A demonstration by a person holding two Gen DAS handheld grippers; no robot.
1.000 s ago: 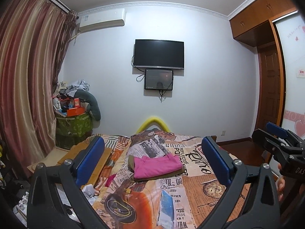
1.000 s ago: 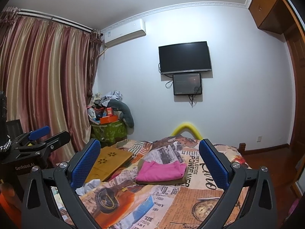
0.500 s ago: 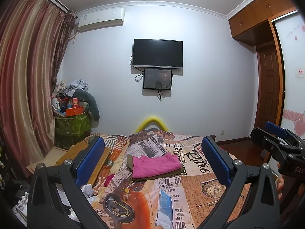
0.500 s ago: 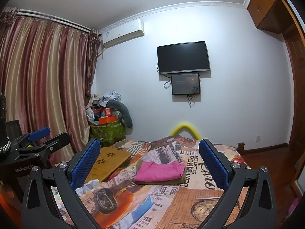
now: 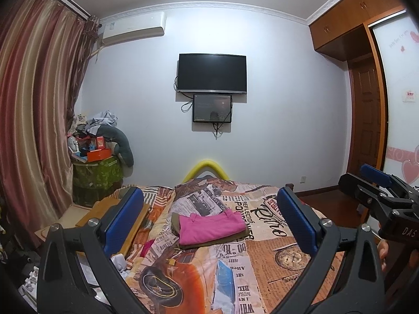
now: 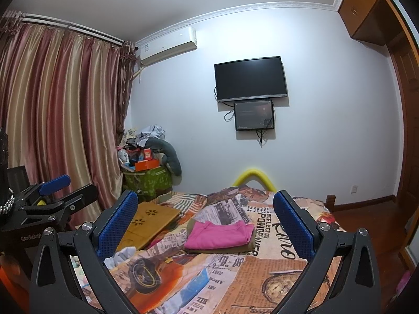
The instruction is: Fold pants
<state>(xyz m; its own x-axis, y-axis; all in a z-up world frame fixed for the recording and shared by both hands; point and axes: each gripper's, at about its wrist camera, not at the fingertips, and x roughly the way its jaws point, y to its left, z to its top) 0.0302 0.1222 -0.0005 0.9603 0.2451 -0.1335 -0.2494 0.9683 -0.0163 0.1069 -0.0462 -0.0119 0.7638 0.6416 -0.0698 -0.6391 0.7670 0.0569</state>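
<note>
Pink folded pants [image 5: 210, 226] sit on an olive garment [image 5: 246, 234] mid-bed [image 5: 282, 259], roughly 12 o'clock from both claws. Left gripper [image 5: 208, 216] and right gripper [image 6: 205, 218] gape wide, holding nothing, up off the bedspread.

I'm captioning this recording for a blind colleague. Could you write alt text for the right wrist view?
The open right gripper hangs above a bed with a newspaper-print cover, framing folded pink pants stacked on a folded olive garment. The left gripper shows at the left edge; a dark TV hangs on the far wall.
</note>
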